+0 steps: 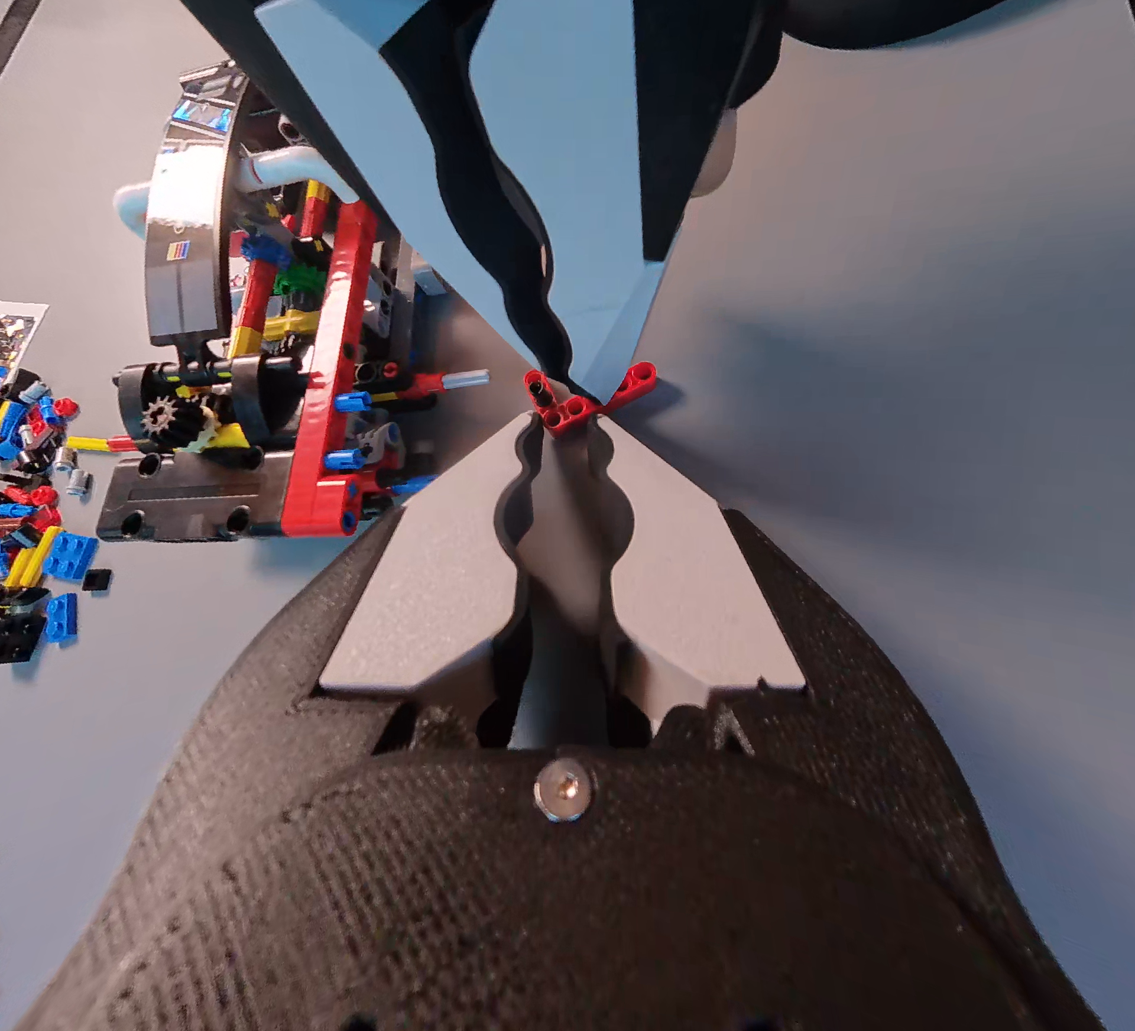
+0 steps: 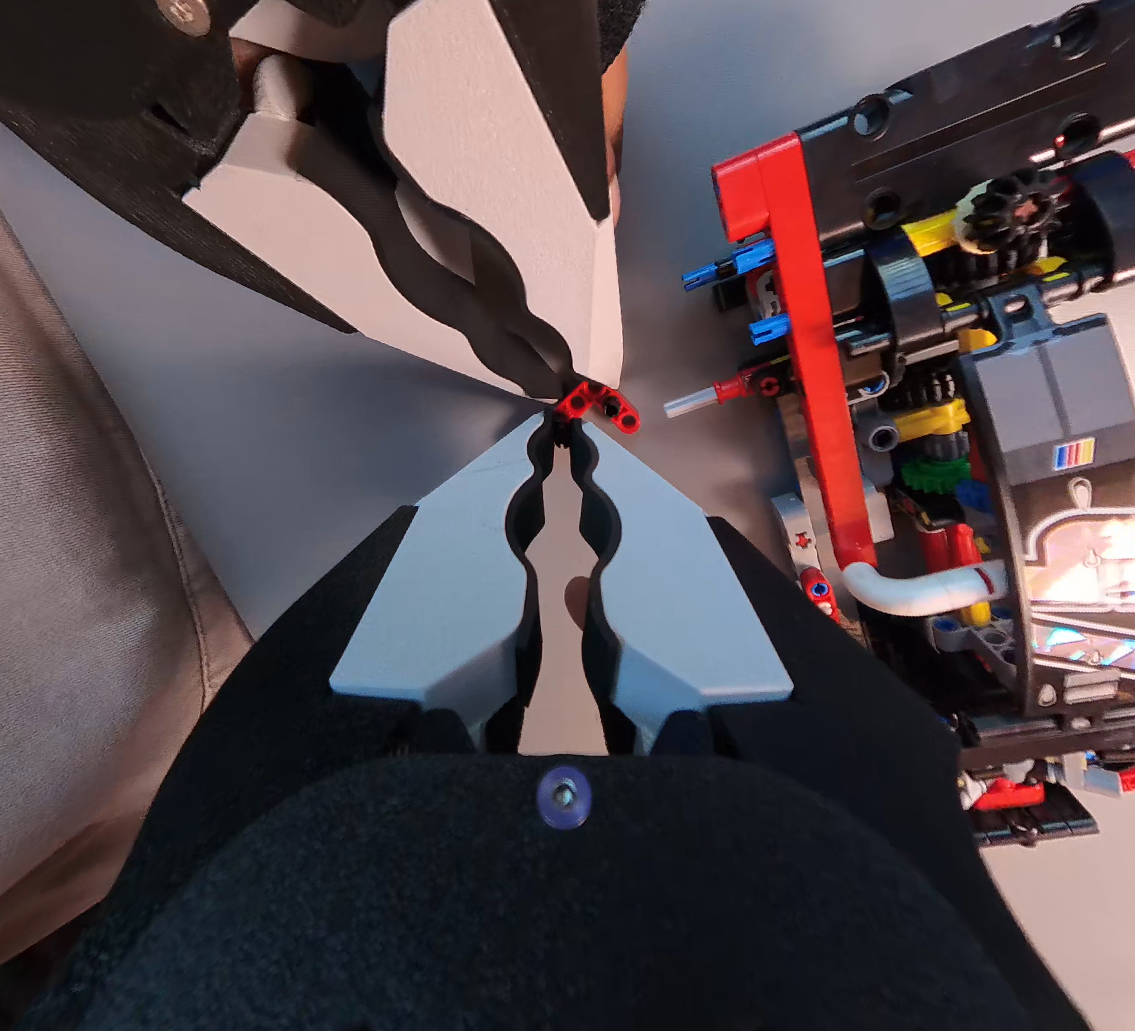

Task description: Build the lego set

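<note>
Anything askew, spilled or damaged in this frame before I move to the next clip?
Nothing stands out. Both claws meet at a small red angled beam above the bare grey table. The half-built model lies on its side and loose pieces sit heaped at the left edge, both ordinary mid-build.

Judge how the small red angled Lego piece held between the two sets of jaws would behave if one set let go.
The red angled piece looks like stiff moulded plastic, so it probably would not flex. It seems tiny beside the left gripper and right gripper, so likely very light. Pinched only at its ends, its smooth surface might let it pivot or slip.
</note>
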Demonstrator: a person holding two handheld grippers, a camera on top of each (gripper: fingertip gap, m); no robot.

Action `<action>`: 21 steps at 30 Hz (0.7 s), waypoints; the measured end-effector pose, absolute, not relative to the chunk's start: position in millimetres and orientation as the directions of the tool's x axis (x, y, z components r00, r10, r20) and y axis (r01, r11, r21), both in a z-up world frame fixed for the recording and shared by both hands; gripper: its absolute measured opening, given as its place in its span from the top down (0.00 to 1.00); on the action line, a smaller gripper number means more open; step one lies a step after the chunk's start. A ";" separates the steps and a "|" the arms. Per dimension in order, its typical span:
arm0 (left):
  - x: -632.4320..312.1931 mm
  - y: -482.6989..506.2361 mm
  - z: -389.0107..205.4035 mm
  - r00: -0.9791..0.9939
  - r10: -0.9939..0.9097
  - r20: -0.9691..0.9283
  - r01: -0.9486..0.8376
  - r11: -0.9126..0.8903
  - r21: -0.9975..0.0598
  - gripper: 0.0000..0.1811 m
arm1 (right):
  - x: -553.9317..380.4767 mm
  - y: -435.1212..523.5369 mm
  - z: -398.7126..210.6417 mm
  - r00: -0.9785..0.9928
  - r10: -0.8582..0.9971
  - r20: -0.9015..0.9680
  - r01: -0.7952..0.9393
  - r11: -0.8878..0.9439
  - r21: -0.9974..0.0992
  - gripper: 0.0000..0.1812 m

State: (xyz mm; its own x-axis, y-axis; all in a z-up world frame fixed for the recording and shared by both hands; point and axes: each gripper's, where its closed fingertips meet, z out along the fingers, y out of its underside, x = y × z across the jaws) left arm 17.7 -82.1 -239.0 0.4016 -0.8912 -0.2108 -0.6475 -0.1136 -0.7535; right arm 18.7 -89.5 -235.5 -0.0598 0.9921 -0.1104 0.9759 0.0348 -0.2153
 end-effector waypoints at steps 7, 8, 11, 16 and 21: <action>17.7 -82.2 -239.0 0.405 -0.890 -0.209 -0.646 -0.116 -0.754 0.93 | 19.4 -89.9 -238.1 -0.056 0.993 -0.106 0.981 0.035 -0.192 0.99; 17.7 -82.2 -239.1 0.405 -0.890 -0.208 -0.645 -0.117 -0.755 0.93 | 19.4 -90.0 -238.6 -0.051 0.992 -0.116 0.982 0.028 -0.188 0.99; 17.8 -82.3 -239.1 0.407 -0.888 -0.212 -0.646 -0.116 -0.754 0.93 | 19.0 -90.7 -238.9 -0.049 0.989 -0.139 0.985 0.025 -0.170 0.99; 17.9 -82.4 -239.2 0.408 -0.888 -0.213 -0.646 -0.116 -0.754 0.93 | 19.1 -91.3 -239.2 -0.038 0.986 -0.163 0.986 0.011 -0.164 1.00; 16.7 -82.4 -238.9 0.423 -0.879 -0.221 -0.645 -0.122 -0.754 0.94 | 17.2 -89.5 -238.4 -0.073 0.987 -0.141 0.963 0.033 -0.267 0.98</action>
